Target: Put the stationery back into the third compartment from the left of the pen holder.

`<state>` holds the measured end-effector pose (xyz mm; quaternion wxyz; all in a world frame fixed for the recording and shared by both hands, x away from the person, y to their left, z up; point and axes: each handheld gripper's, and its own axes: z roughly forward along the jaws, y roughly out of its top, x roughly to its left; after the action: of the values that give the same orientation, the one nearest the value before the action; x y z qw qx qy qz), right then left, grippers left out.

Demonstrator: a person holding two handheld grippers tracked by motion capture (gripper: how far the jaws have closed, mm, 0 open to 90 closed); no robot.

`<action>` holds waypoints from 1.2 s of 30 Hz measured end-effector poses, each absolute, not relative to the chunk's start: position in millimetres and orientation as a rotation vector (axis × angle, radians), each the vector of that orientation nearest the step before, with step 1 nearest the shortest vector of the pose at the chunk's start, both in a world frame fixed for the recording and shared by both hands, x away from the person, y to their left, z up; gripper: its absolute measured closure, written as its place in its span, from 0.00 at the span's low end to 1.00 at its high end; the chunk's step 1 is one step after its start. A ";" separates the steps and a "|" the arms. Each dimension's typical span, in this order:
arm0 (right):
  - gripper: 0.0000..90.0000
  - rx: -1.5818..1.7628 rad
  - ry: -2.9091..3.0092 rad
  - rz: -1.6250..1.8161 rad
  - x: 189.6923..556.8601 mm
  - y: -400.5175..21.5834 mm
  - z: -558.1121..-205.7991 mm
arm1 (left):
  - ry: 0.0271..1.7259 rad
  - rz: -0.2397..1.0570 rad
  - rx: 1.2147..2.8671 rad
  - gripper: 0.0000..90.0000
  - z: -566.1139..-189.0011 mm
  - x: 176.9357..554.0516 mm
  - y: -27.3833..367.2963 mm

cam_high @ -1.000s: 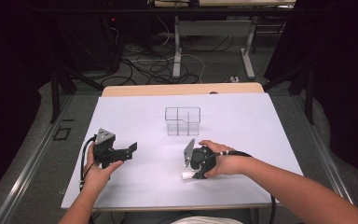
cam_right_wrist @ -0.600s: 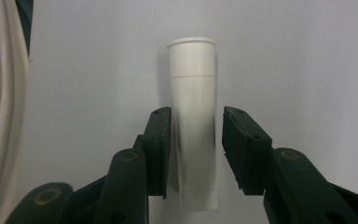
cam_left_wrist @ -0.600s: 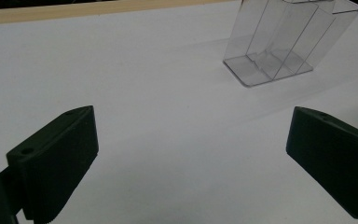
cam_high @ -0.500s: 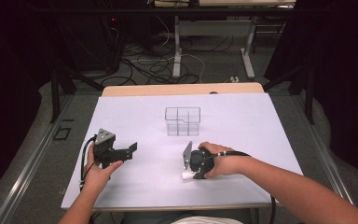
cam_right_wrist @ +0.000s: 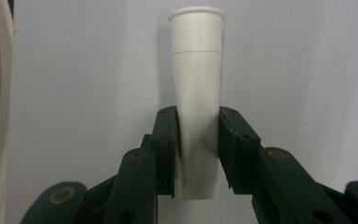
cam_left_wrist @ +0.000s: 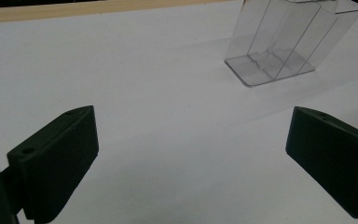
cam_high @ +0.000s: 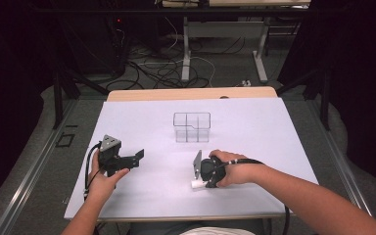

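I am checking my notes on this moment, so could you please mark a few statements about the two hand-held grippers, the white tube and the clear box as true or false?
1. The right hand-held gripper has its pads against a white tube. True; its jaws have just been closing on it.
2. The left hand-held gripper holds the tube. False: its jaws stand wide apart with nothing between them.
3. The clear box stands on the white table, farther from the person than both grippers. True.
4. The tube stands inside the clear box. False: it lies on the table at the right gripper, apart from the box.
5. The clear box has inner dividers. True.
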<state>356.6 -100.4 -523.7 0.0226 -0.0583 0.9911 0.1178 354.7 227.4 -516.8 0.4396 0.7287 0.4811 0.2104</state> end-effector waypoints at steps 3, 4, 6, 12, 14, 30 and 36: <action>0.78 -0.179 3.070 0.358 356.2 -100.0 -523.6 | 1.192 0.528 1.817 0.02 -516.5 354.8 227.7; 0.78 -0.179 3.069 0.358 356.3 -99.9 -523.7 | 1.196 0.522 1.810 0.02 -516.8 354.7 227.2; 0.78 -0.162 3.068 0.365 356.1 -99.9 -523.9 | 1.196 0.523 1.810 0.03 -516.8 354.7 227.4; 0.78 -0.139 3.057 0.366 356.0 -100.6 -522.7 | 1.196 0.524 1.809 0.03 -516.4 354.6 227.7; 0.78 -0.121 3.055 0.393 356.3 -100.9 -520.5 | 1.195 0.523 1.810 0.03 -516.4 354.5 227.7; 0.78 0.119 2.968 0.634 371.0 -105.4 -505.8 | 1.196 0.525 1.810 0.03 -516.8 354.8 227.6; 0.78 0.222 2.880 0.777 377.7 -109.6 -491.6 | 1.197 0.526 1.810 0.03 -516.6 354.6 227.9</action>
<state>377.7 -109.6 -491.6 0.0749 0.0740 0.9601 0.2591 354.6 227.9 -516.6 0.4391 0.7283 0.4816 0.2117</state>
